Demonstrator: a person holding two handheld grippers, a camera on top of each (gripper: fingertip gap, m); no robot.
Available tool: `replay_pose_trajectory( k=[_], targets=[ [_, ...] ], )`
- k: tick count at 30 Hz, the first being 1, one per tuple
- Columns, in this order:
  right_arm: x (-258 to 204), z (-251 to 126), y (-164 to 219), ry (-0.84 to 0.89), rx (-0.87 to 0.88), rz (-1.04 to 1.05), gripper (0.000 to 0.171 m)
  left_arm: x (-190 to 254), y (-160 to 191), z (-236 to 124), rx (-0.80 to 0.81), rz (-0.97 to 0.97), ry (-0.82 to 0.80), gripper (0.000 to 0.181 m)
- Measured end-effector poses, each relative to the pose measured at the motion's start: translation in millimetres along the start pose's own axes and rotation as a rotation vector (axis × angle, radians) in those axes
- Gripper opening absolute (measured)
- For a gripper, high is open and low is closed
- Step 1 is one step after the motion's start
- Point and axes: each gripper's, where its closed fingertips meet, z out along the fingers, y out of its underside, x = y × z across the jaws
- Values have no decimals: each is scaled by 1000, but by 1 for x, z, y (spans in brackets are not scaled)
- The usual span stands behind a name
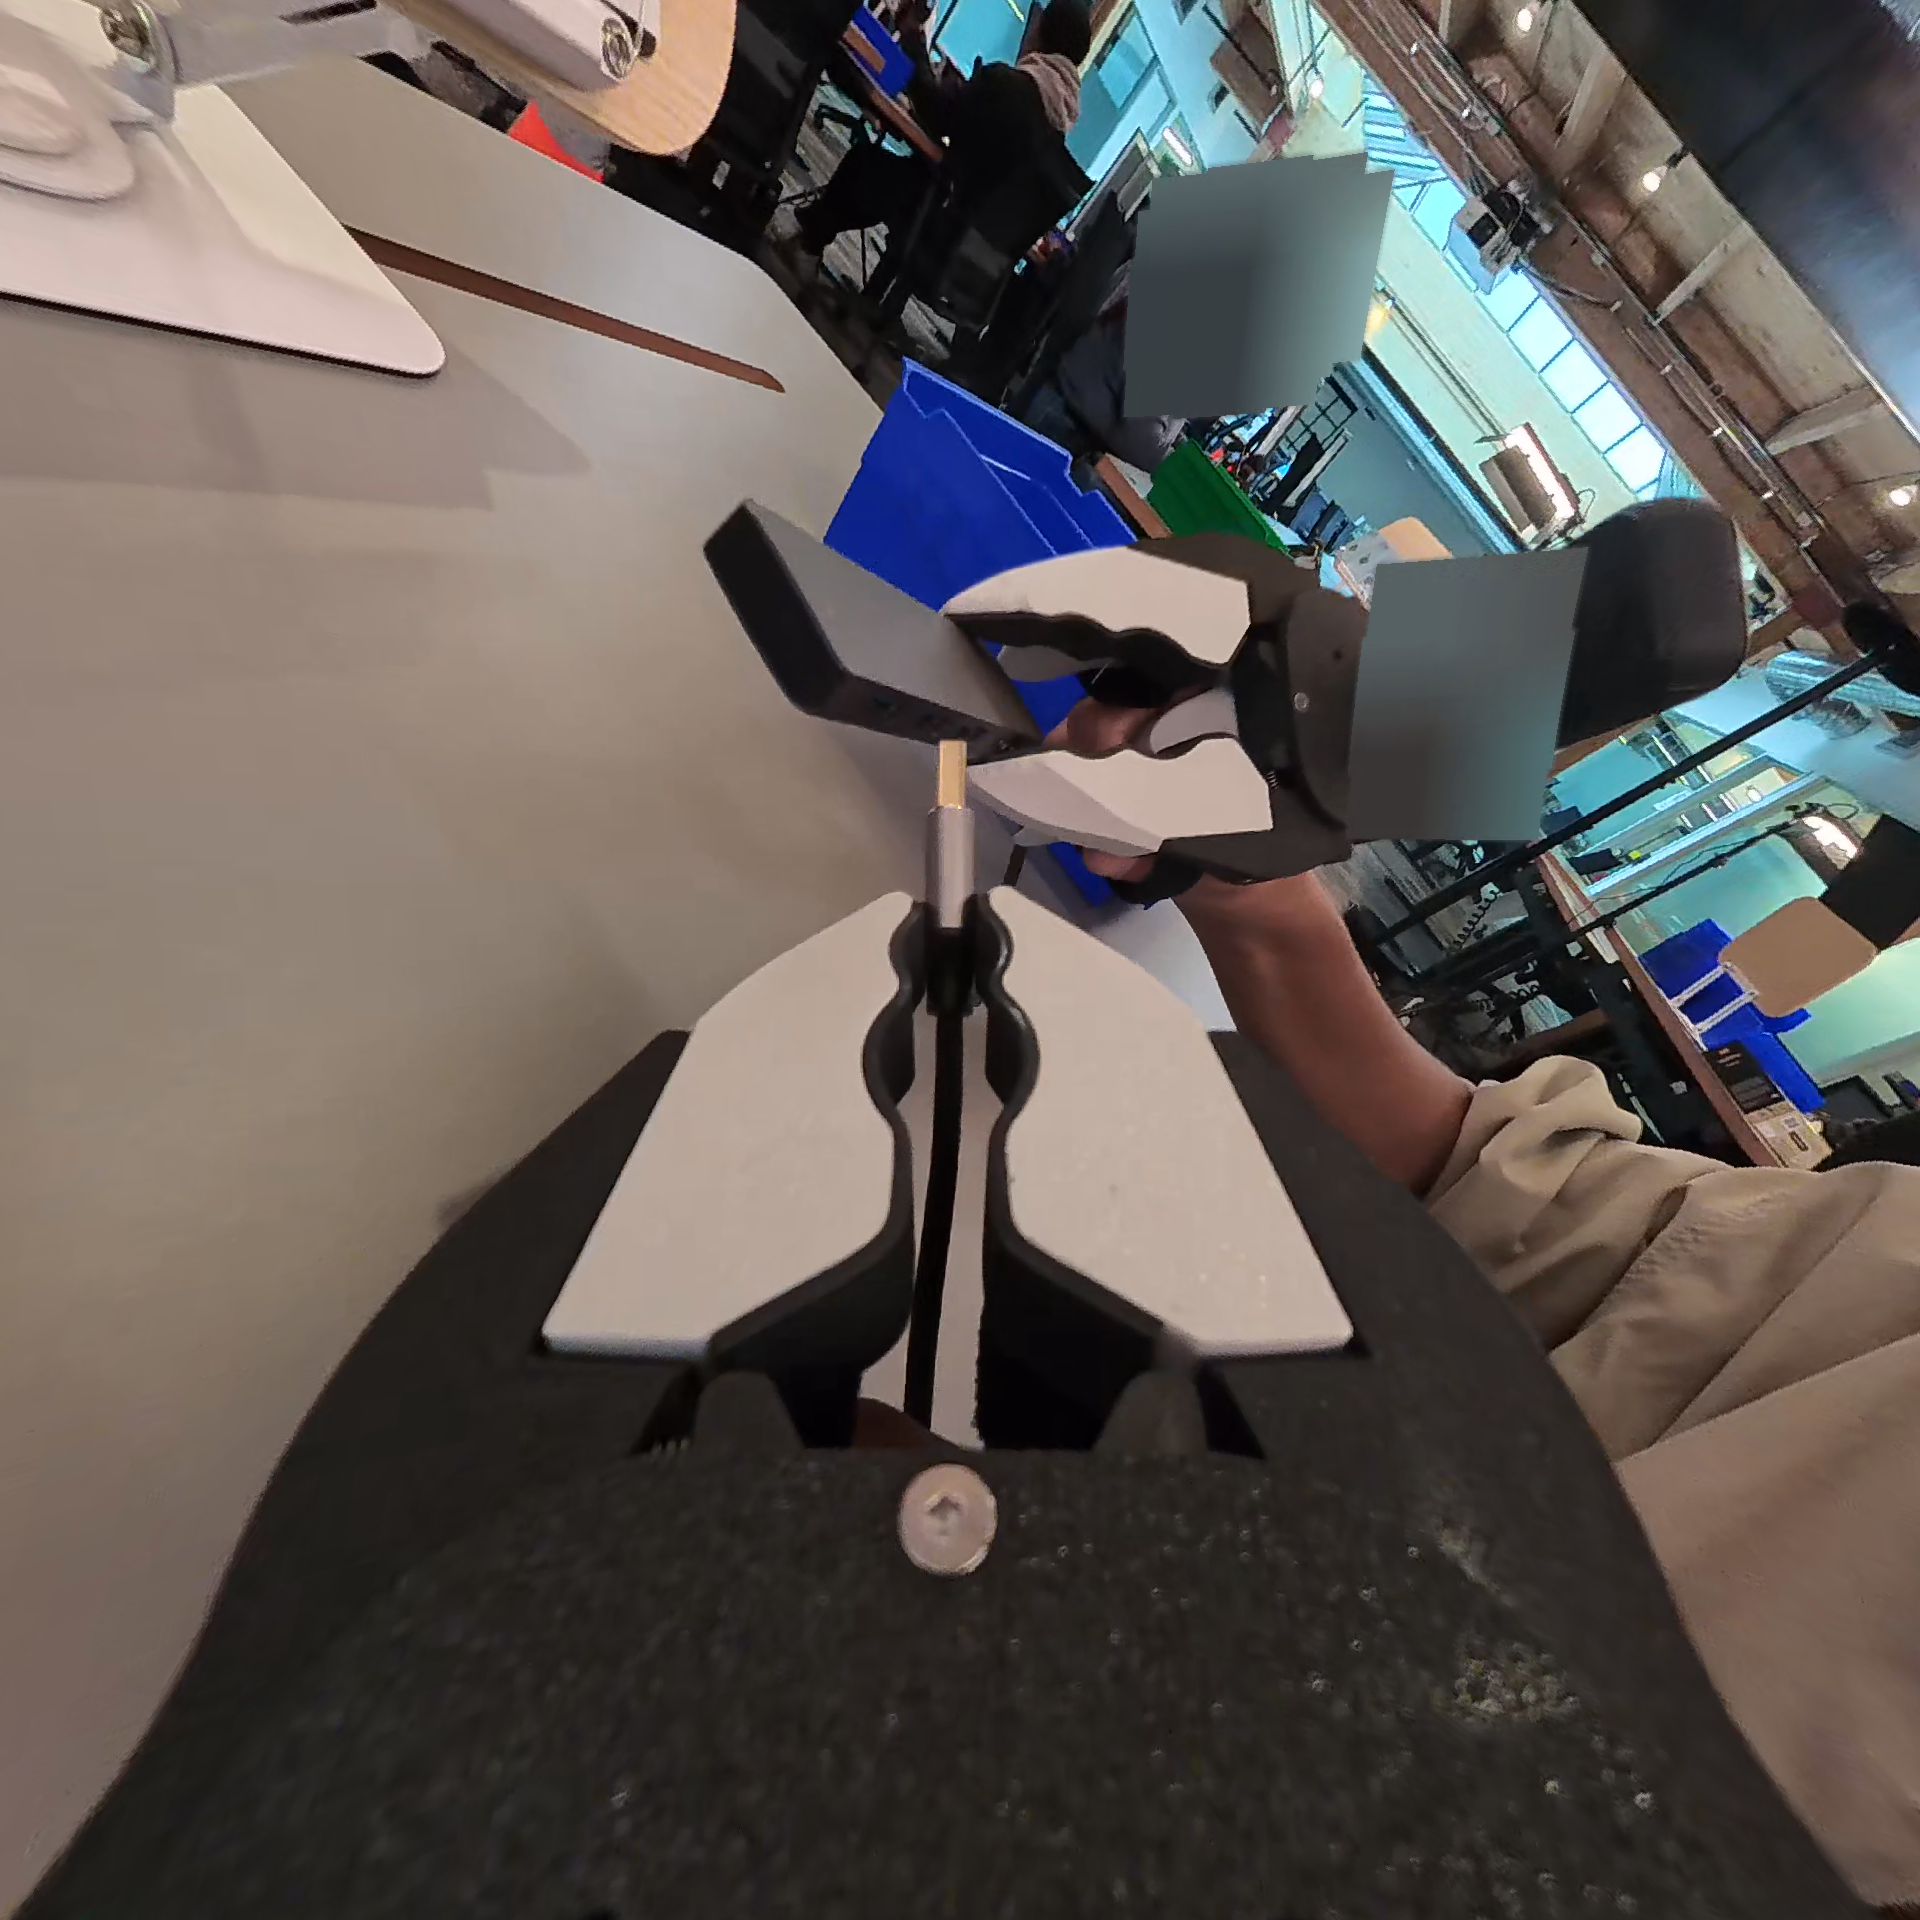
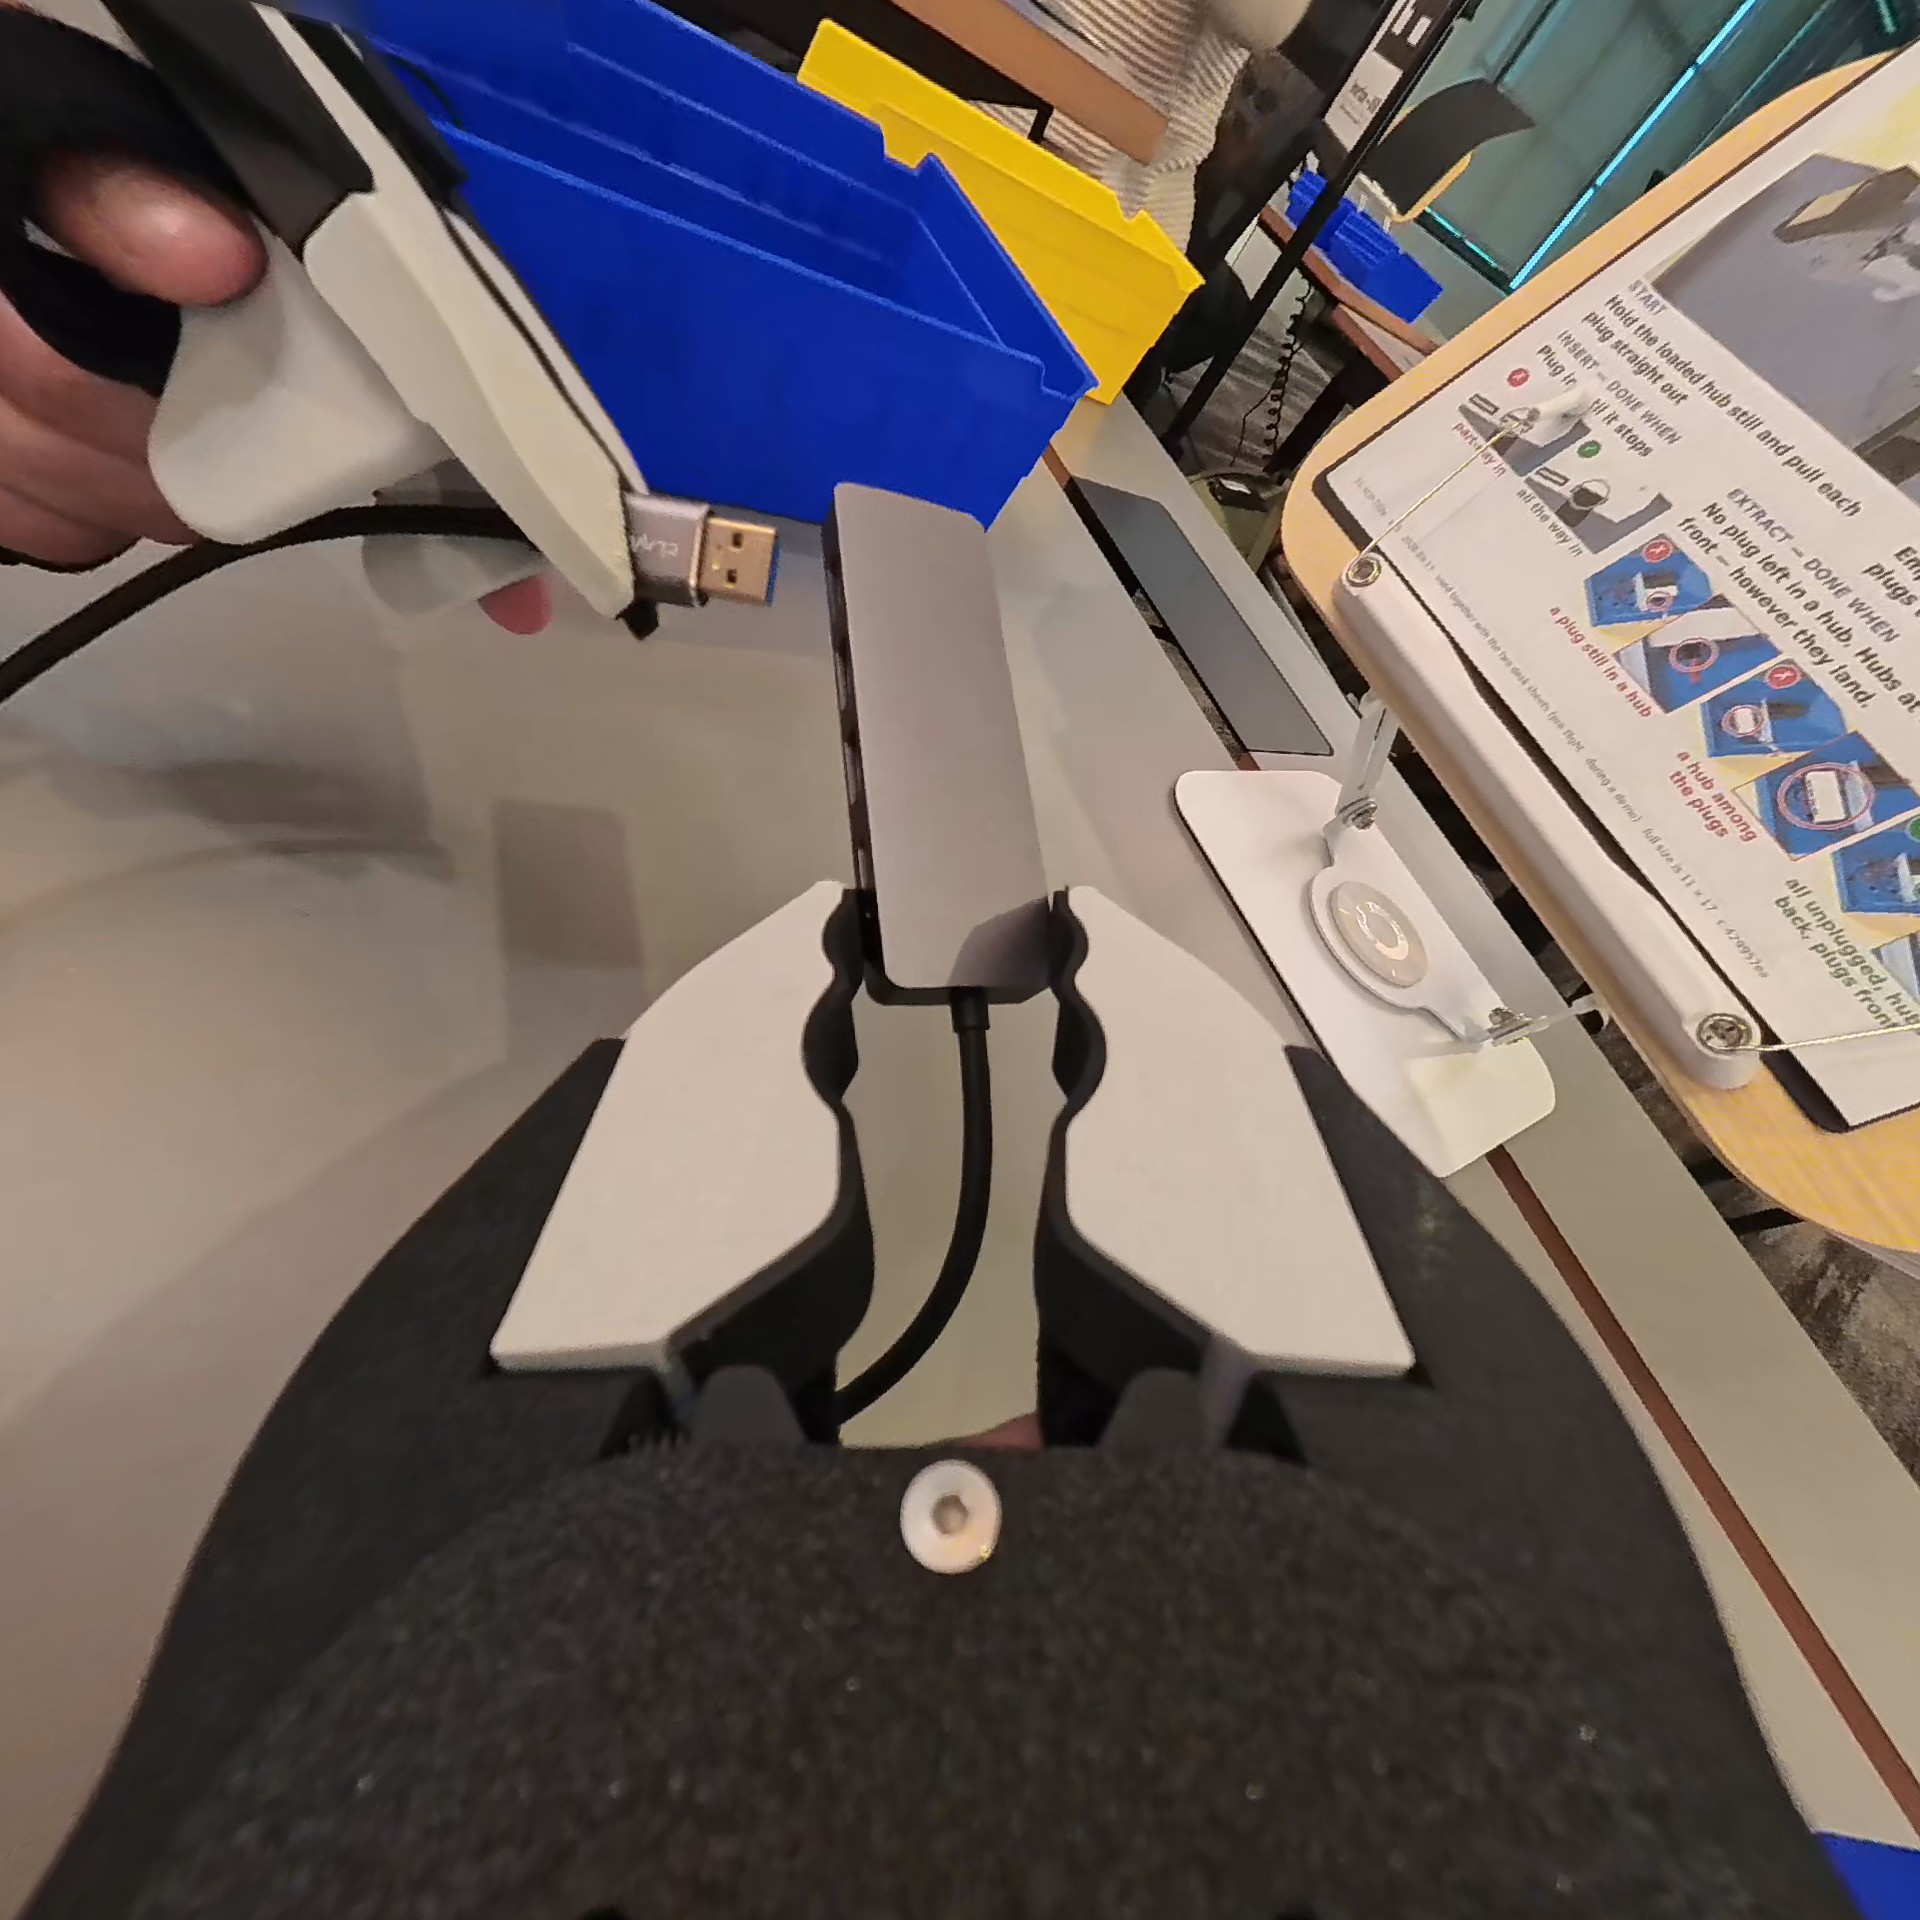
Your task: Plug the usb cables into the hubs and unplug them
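Observation:
My left gripper [image 1: 948, 920] is shut on the silver USB plug [image 1: 951, 852] of a black cable, its gold tip pointing forward. My right gripper [image 2: 956, 935] is shut on the cable end of a slim grey USB hub [image 2: 935, 727], held above the table. In the left wrist view the hub [image 1: 852, 623] sits in the right gripper [image 1: 1003, 691], with the plug tip just below its port edge. In the right wrist view the left gripper [image 2: 613, 561] holds the plug [image 2: 707, 551] a small gap left of the hub's port side.
Blue bins [image 2: 727, 312] and a yellow bin [image 2: 997, 208] stand behind the hub on the grey table [image 2: 312, 831]. An instruction sheet on a board [image 2: 1662, 623] rises at the right on a white stand base [image 2: 1351, 935]. People sit in the background. One gripper's finger ends stand about 8 centimeters off the other's.

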Motion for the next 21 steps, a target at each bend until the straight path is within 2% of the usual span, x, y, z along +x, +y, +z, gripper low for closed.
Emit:
replay_pose_trajectory(
  k=[4, 7, 13, 21],
  targets=[
    [0, -1, -3, 3, 13, 2, 34, -2, -3, 0, 8, -36, 15, 8],
    [0, 0, 1, 1, -5, 0, 34, -11, 2, -1, -10, -11, -36, 8],
    [-1, 5, 20, 0, -103, -36, 34, -44, 32, 1, -185, -75, -172, 8],
    [0, 3, 25, -2, -128, -43, 34, -72, 60, 0, -367, -134, -204, 8]
  ],
)
